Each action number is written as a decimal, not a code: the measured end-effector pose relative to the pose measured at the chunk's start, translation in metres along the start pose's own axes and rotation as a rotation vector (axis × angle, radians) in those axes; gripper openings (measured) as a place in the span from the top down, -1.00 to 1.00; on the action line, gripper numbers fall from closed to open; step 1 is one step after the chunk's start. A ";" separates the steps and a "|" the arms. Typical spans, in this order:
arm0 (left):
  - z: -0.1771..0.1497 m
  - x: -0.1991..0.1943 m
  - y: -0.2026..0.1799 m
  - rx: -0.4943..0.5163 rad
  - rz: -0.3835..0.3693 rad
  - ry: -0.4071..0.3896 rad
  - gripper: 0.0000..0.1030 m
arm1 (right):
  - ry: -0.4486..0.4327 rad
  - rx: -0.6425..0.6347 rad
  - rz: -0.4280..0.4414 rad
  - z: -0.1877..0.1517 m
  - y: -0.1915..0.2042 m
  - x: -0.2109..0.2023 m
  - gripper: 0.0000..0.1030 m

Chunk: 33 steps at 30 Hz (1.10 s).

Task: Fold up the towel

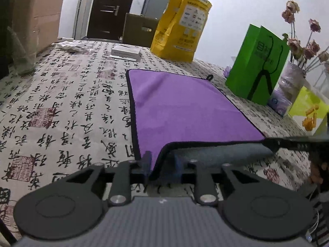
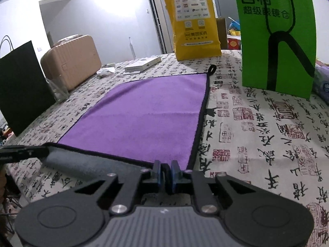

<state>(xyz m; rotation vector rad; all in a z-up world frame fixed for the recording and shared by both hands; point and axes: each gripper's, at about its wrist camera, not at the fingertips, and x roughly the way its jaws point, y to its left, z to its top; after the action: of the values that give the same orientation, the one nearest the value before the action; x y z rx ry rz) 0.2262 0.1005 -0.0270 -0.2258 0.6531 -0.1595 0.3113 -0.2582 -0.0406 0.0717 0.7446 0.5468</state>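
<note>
A purple towel (image 1: 181, 107) with a black hem and grey underside lies on the calligraphy-print tablecloth (image 1: 61, 107). Its near edge is lifted and curled back, showing grey. My left gripper (image 1: 162, 164) is shut on the towel's near left corner. My right gripper (image 2: 166, 173) is shut on the near right corner of the towel (image 2: 148, 117). Each gripper shows at the edge of the other's view, the right one in the left wrist view (image 1: 287, 144) and the left one in the right wrist view (image 2: 22, 152). A black hanging loop (image 2: 212, 69) sits at the towel's far right corner.
A yellow bag (image 1: 181, 28), a green bag (image 1: 257, 65), a vase of dried flowers (image 1: 296, 72) and a white box (image 1: 126, 52) stand behind the towel. A tan case (image 2: 72, 61), a glass (image 2: 58, 90) and a black bag (image 2: 22, 88) are on the left.
</note>
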 end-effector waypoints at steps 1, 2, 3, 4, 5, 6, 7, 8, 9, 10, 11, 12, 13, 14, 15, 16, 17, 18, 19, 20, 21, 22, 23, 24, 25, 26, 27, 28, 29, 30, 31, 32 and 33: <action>0.000 0.003 0.000 -0.009 0.014 0.001 0.52 | 0.000 0.002 0.001 -0.001 0.000 -0.001 0.78; 0.001 0.005 0.000 -0.014 0.028 0.004 0.63 | -0.001 0.006 -0.001 -0.002 0.000 -0.002 0.78; 0.000 0.007 -0.001 -0.013 0.036 0.008 0.86 | 0.000 0.009 -0.005 -0.003 0.000 -0.003 0.78; -0.001 0.006 -0.001 -0.006 0.036 0.012 0.87 | -0.001 0.010 -0.009 -0.004 0.000 -0.004 0.78; -0.002 0.004 -0.001 -0.001 0.036 0.009 0.87 | -0.002 0.009 -0.011 -0.004 0.001 -0.005 0.77; -0.002 0.003 -0.002 0.003 0.041 0.007 0.86 | -0.005 0.004 -0.017 -0.005 0.002 -0.006 0.75; -0.001 0.000 -0.003 0.006 0.049 0.000 0.85 | -0.009 -0.001 -0.023 -0.006 0.003 -0.006 0.74; -0.001 -0.003 -0.004 0.006 0.058 -0.014 0.80 | -0.017 -0.003 -0.034 -0.006 0.005 -0.007 0.67; -0.002 -0.007 -0.006 0.006 0.069 -0.034 0.70 | -0.027 -0.005 -0.045 -0.005 0.006 -0.009 0.56; -0.002 -0.012 -0.010 0.015 0.076 -0.046 0.62 | -0.038 -0.009 -0.054 -0.005 0.008 -0.013 0.53; -0.003 -0.019 -0.013 0.030 0.077 -0.059 0.41 | -0.063 -0.013 -0.064 -0.004 0.012 -0.020 0.43; -0.004 -0.026 -0.016 0.041 0.081 -0.078 0.20 | -0.089 -0.015 -0.067 -0.003 0.014 -0.027 0.24; -0.006 -0.035 -0.020 0.051 0.095 -0.104 0.09 | -0.120 -0.018 -0.069 -0.002 0.017 -0.037 0.14; -0.008 -0.043 -0.024 0.064 0.114 -0.132 -0.01 | -0.152 -0.022 -0.075 -0.002 0.020 -0.047 -0.01; -0.011 -0.052 -0.028 0.079 0.139 -0.160 -0.08 | -0.183 -0.028 -0.085 -0.002 0.024 -0.058 -0.07; -0.014 -0.061 -0.033 0.090 0.165 -0.184 -0.15 | -0.217 -0.036 -0.096 -0.004 0.028 -0.069 -0.10; -0.019 -0.070 -0.037 0.098 0.196 -0.213 -0.39 | -0.238 -0.043 -0.103 -0.007 0.032 -0.078 -0.18; -0.024 -0.079 -0.041 0.099 0.225 -0.238 -0.64 | -0.259 -0.051 -0.110 -0.010 0.037 -0.087 -0.33; -0.031 -0.088 -0.046 0.097 0.254 -0.266 -0.71 | -0.276 -0.059 -0.115 -0.014 0.041 -0.095 -0.43; -0.036 -0.096 -0.050 0.096 0.270 -0.285 -0.77 | -0.299 -0.073 -0.119 -0.020 0.048 -0.104 -0.63; -0.042 -0.102 -0.055 0.096 0.279 -0.297 -0.87 | -0.322 -0.087 -0.124 -0.027 0.053 -0.111 -0.76; -0.049 -0.108 -0.061 0.101 0.289 -0.306 -0.93 | -0.355 -0.106 -0.134 -0.036 0.060 -0.119 -0.80; -0.056 -0.114 -0.067 0.112 0.301 -0.317 -0.99 | -0.382 -0.124 -0.147 -0.044 0.066 -0.126 -0.89; -0.063 -0.118 -0.073 0.128 0.312 -0.325 -1.00 | -0.409 -0.143 -0.163 -0.053 0.074 -0.132 -1.00; -0.070 -0.121 -0.078 0.149 0.319 -0.329 -1.00 | -0.432 -0.159 -0.176 -0.062 0.081 -0.137 -1.00; -0.077 -0.125 -0.083 0.173 0.326 -0.331 -1.00 | -0.451 -0.177 -0.184 -0.070 0.088 -0.141 -1.00; -0.083 -0.128 -0.086 0.188 0.332 -0.334 -1.00 | -0.455 -0.200 -0.186 -0.078 0.095 -0.145 -1.00; -0.090 -0.131 -0.090 0.201 0.336 -0.337 -1.00 | -0.449 -0.213 -0.186 -0.084 0.101 -0.148 -1.00; -0.098 -0.133 -0.093 0.212 0.339 -0.340 -1.00 | -0.438 -0.215 -0.181 -0.091 0.105 -0.151 -1.00; -0.106 -0.136 -0.094 0.217 0.340 -0.342 -1.00 | -0.429 -0.205 -0.173 -0.098 0.109 -0.156 -1.00; -0.115 -0.140 -0.096 0.218 0.341 -0.342 -1.00 | -0.420 -0.190 -0.166 -0.105 0.112 -0.158 -1.00; -0.122 -0.143 -0.097 0.213 0.339 -0.341 -1.00 | -0.408 -0.174 -0.162 -0.112 0.115 -0.161 -1.00; -0.129 -0.147 -0.097 0.207 0.333 -0.342 -1.00 | -0.395 -0.159 -0.162 -0.120 0.118 -0.163 -1.00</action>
<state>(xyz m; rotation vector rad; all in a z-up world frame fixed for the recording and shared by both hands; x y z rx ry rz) 0.0238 0.0187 -0.0157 0.0571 0.3233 0.1303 0.0812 -0.2531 0.0019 -0.0288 0.3172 0.4180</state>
